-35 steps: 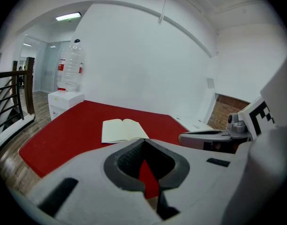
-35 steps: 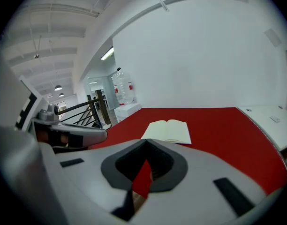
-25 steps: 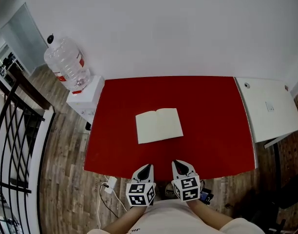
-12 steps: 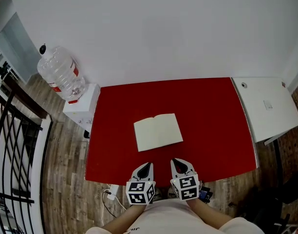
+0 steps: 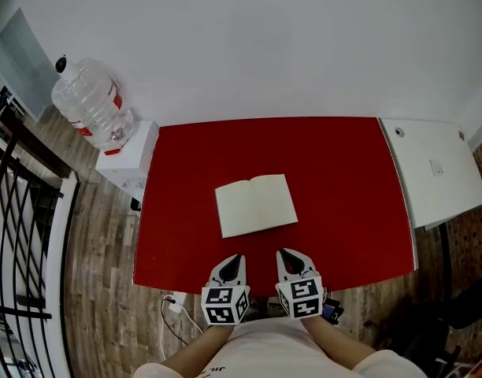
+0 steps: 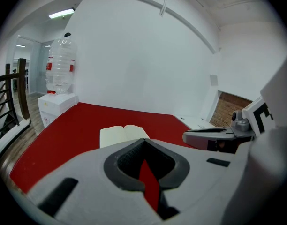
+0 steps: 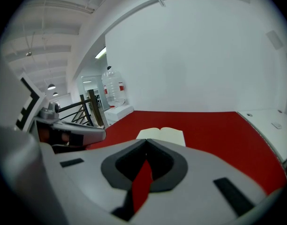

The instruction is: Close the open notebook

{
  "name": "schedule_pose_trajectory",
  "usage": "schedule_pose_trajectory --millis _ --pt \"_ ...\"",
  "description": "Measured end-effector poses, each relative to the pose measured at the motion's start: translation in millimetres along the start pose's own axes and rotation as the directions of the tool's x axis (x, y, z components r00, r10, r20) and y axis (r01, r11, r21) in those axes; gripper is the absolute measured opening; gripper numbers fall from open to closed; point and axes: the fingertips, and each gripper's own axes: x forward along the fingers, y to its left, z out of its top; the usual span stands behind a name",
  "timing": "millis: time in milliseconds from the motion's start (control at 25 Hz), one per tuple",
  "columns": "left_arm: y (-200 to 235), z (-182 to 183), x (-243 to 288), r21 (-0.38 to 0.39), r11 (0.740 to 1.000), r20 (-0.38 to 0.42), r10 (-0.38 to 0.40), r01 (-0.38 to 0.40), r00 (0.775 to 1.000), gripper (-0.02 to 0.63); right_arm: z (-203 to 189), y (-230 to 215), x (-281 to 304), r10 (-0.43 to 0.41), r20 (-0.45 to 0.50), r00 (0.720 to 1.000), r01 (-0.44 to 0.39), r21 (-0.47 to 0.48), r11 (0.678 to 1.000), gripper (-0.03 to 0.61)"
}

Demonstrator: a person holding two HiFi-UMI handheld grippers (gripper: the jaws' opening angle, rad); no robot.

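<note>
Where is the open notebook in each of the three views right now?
Head view: open notebook in the middle of the red table.
Left gripper view: notebook left of centre, just above the jaws.
Right gripper view: notebook right of centre, just above the jaws.
Shared landmark: water bottle, left of the notebook in all three.

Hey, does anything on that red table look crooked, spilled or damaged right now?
Only a small thing: the open notebook lies slightly askew, its edges turned a little against the edges of the red table. Its pages look flat and clean, with no spill or damage showing anywhere.
</note>
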Motion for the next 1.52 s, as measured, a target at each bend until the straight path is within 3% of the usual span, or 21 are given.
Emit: schedule_pose_trajectory --millis 680,1240,1520 --pt "31 -27 41 -0.004 1.0 -0.049 -0.004 0.004 0.999 0.008 -16 -12 47 -0.03 -0.044 0.999 0.032 0.039 0.999 0.006" --pt "89 -92 87 -0.026 0.997 -0.122 0.064 -0.068 0.99 0.008 -56 -11 84 -0.022 -0.095 0.995 0.026 0.039 0.999 0.006" --pt "122 -108 110 -0.134 0.987 -0.16 0.069 -0.09 0.985 0.045 -74 -3 99 -0.014 -0.12 0.993 0.022 0.066 0.998 0.006"
